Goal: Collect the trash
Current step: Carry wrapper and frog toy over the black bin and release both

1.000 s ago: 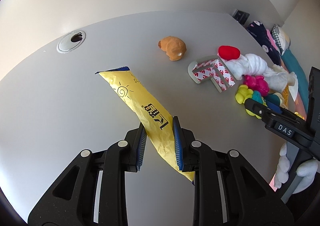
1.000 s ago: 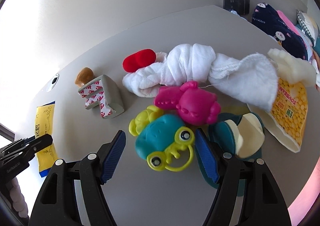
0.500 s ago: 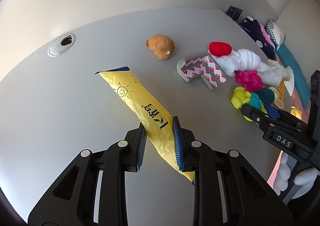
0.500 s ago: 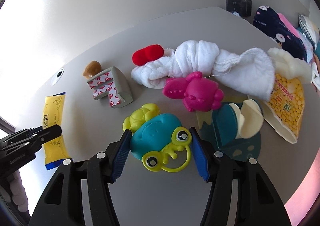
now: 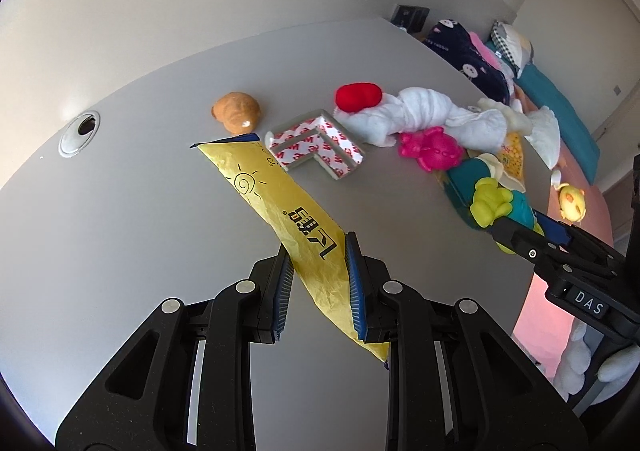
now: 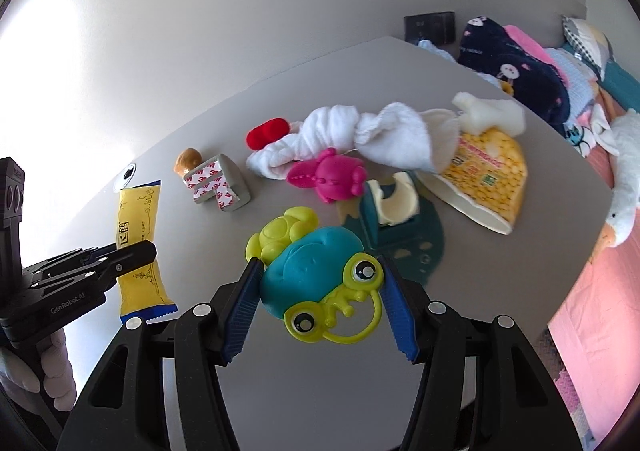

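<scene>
Your right tool (image 6: 320, 287) has closed in since a second ago: its blue ribbed pads, then spread wide either side of the teal-and-lime frog toy (image 6: 320, 283), now press against the toy's flanks and grip it. Your left tool (image 5: 318, 283) keeps its clamp on the yellow snack wrapper (image 5: 288, 211), the trash here, holding it above the grey worktop (image 5: 120, 211) with the crinkled foil slanting up and away from the pads.

To the left of the wrapper the worktop is bare out to the round cable grommet (image 5: 79, 127). On the right, the worktop's edge runs close behind the clutter, with a pink bed (image 6: 592, 311) beyond it.

The clutter is mixed: a knotted white terry cloth (image 6: 340, 135), a smooth magenta rubber toy (image 6: 332, 175), a glossy red piece (image 6: 267, 132), a grey L-shaped foam corner guard (image 6: 218, 187) with red-printed tape, a brown rounded toy (image 5: 237, 112), and a yellow corn-print bag (image 6: 486, 179).
</scene>
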The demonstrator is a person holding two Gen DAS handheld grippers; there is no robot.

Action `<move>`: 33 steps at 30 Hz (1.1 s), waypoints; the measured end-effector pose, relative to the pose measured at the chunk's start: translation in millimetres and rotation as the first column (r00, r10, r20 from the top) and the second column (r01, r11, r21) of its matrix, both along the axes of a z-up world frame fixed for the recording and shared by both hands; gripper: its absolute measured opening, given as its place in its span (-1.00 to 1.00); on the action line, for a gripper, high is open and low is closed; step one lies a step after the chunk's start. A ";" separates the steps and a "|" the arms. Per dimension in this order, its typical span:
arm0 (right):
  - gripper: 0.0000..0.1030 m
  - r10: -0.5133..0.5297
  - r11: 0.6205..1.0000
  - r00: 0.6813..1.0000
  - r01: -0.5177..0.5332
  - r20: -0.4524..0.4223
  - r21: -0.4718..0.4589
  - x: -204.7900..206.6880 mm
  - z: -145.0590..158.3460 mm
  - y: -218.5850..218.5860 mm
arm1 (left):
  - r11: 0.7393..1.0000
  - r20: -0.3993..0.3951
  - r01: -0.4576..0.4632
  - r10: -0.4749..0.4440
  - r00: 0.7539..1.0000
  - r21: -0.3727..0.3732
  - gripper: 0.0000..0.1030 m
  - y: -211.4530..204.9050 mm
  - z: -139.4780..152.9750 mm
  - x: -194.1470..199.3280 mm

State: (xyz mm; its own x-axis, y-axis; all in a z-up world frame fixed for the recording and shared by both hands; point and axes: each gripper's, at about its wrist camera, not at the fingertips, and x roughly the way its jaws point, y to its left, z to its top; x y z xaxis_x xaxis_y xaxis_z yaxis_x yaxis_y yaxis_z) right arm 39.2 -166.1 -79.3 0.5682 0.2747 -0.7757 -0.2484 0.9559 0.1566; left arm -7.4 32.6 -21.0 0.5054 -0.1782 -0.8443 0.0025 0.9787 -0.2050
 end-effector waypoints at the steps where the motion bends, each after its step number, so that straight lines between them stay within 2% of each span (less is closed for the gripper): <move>1: 0.15 -0.011 1.000 1.000 0.011 0.005 0.002 -3.0 1.9 -5.2 | 1.000 0.002 0.011 -0.011 1.000 0.001 -0.52 -4.1 1.6 0.4; 11: 0.15 -0.116 0.993 0.993 0.116 0.033 0.020 -28.0 14.4 -49.5 | 0.990 0.023 0.139 -0.139 0.990 0.011 -0.53 -52.4 12.8 4.6; 20: 0.15 -0.225 0.974 0.973 0.224 0.049 0.037 -49.0 19.1 -88.9 | 0.967 0.026 0.255 -0.256 0.966 0.018 -0.52 -95.8 16.1 7.6; 28: 0.15 -0.329 0.944 0.943 0.326 0.059 0.051 -73.7 21.8 -128.3 | 0.928 0.033 0.372 -0.373 0.927 0.021 -0.52 -140.8 20.2 4.8; 33: 0.15 -0.398 0.917 0.915 0.395 0.066 0.059 -90.9 22.5 -154.1 | 0.888 0.035 0.459 -0.459 0.888 0.025 -0.52 -172.3 22.4 -1.8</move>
State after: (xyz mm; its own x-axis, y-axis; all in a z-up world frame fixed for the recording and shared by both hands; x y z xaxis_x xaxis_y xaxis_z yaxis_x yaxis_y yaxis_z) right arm -51.7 -320.2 -56.8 0.6933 0.0471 -0.7191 0.1371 0.9710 0.1958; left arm -9.2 -139.7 1.4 0.4028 -0.3852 -0.8303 0.4598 0.8695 -0.1803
